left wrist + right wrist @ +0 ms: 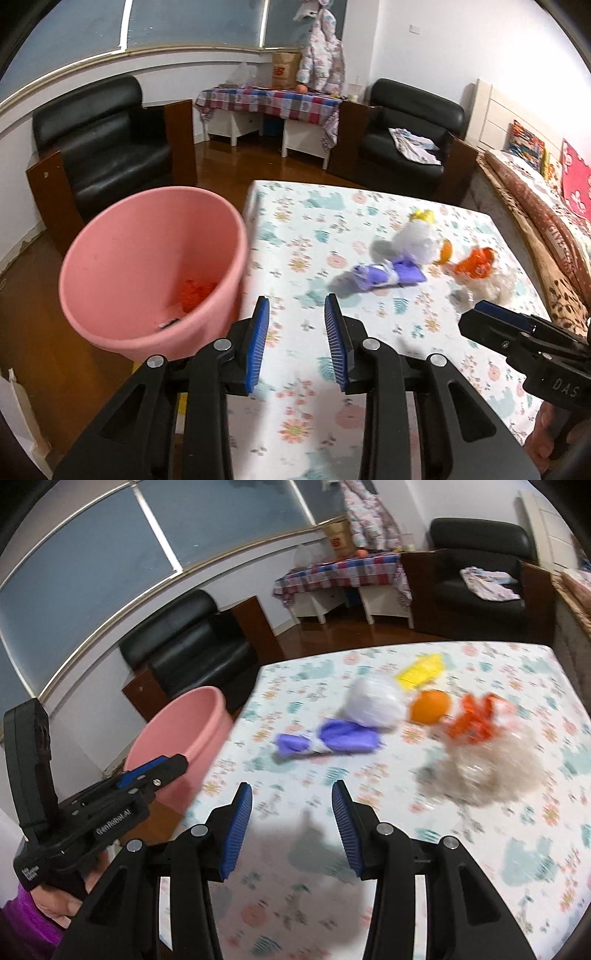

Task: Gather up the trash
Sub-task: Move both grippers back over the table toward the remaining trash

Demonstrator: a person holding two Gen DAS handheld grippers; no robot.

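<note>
Both claws, left (295, 306) and right (291, 794), hang empty above the table (314, 406).

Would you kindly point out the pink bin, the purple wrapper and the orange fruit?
pink bin (110, 236), left wrist view, on its inner wall.
purple wrapper (347, 738), right wrist view, on its wider right half.
orange fruit (430, 706), right wrist view, on its middle.

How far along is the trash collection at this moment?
Done: orange scrap lies in the pink bin. In hand: nothing; left gripper and right gripper are open and empty. Left on the table: purple wrapper, white wad, orange wrapper, clear plastic.
</note>
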